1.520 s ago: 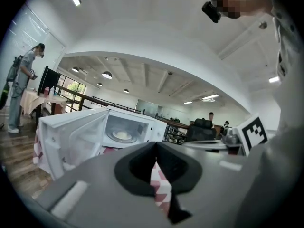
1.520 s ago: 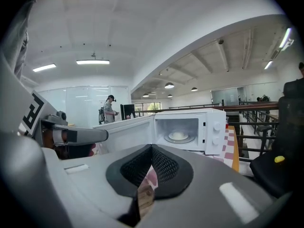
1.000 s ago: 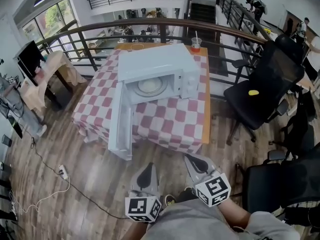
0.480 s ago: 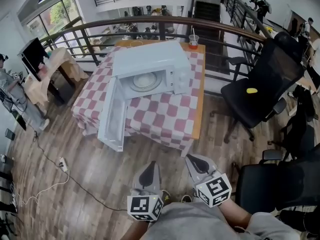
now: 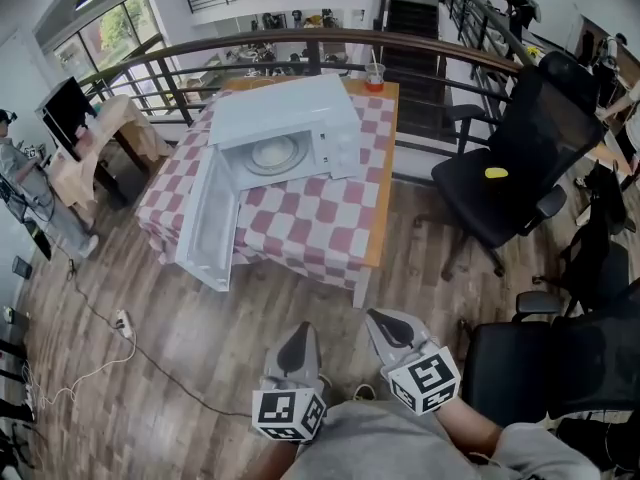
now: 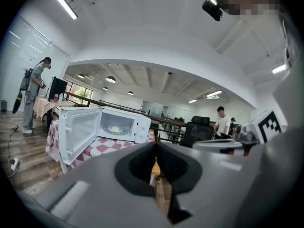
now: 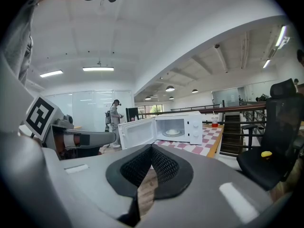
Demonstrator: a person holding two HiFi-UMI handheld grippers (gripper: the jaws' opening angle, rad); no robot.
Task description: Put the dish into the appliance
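Observation:
A white microwave (image 5: 285, 133) stands on the red-and-white checked table (image 5: 310, 218) with its door (image 5: 207, 230) swung open to the left. A white dish (image 5: 272, 153) lies inside it on the turntable. Both grippers hang low near my body, over the wooden floor and well short of the table. My left gripper (image 5: 293, 346) is shut with nothing in it, and so is my right gripper (image 5: 388, 325). In the left gripper view the dish (image 6: 115, 129) shows far off inside the microwave (image 6: 124, 123). The right gripper view also shows the dish (image 7: 173, 132) in the open microwave (image 7: 183, 126).
A cup of red drink (image 5: 375, 75) stands at the table's far edge by the railing (image 5: 420, 48). Black office chairs (image 5: 510, 168) stand to the right, one with a yellow object (image 5: 495, 173) on its seat. A power strip and cable (image 5: 120, 320) lie on the floor at left.
In the head view the table and microwave have shifted up and to the left and look smaller, as the view draws back. Both grippers stay shut in the same place.

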